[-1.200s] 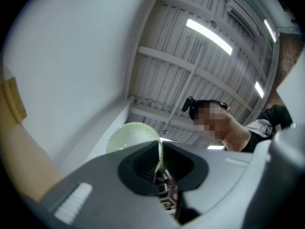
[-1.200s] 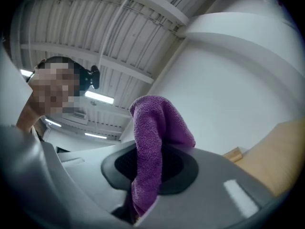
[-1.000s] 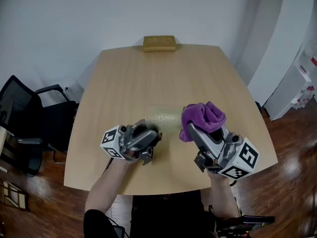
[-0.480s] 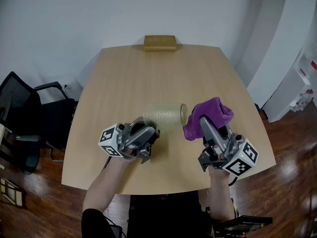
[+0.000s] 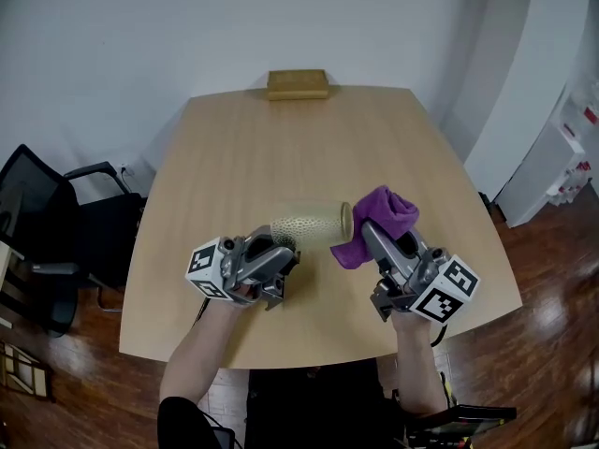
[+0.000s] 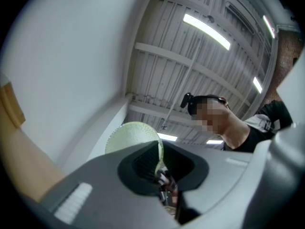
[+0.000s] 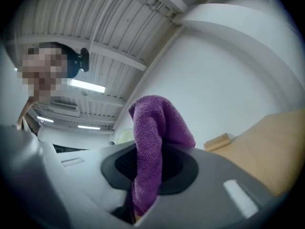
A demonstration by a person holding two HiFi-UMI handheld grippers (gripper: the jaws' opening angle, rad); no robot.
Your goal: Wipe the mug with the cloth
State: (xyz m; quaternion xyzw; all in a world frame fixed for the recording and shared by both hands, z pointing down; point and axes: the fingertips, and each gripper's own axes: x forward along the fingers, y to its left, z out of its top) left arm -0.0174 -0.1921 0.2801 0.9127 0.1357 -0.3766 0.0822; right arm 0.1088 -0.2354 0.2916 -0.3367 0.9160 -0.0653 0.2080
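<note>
- Firstly, head view: the left gripper (image 5: 281, 253) is clamped on the mug (image 5: 312, 224), which it holds on its side above the table (image 5: 234, 157), clear of the surface. The right gripper (image 5: 368, 238) is clamped on the purple cloth (image 5: 386, 213), whose bunched end lies at the mug's free end. Contact cannot be confirmed.
- Left gripper view: the jaws pinch the thin wall of the mug (image 6: 134, 136), one pad on each face of it. The mug looks like dimpled, translucent glass. Treat it as rigid, breakable and probably slippery. A hold on the wall near the edge is narrow, so wiping pressure should stay light.
- Right gripper view: the jaws are closed on a fold of the cloth (image 7: 151, 142), with the remainder standing free above them. The cloth is soft, light and limp. Take hold at a bunched fold, as here, leaving a loose pad for wiping.
- Change from the earlier frames: the right gripper has come down and the cloth has left the mug's top for its free end. The left gripper has kept its place.
</note>
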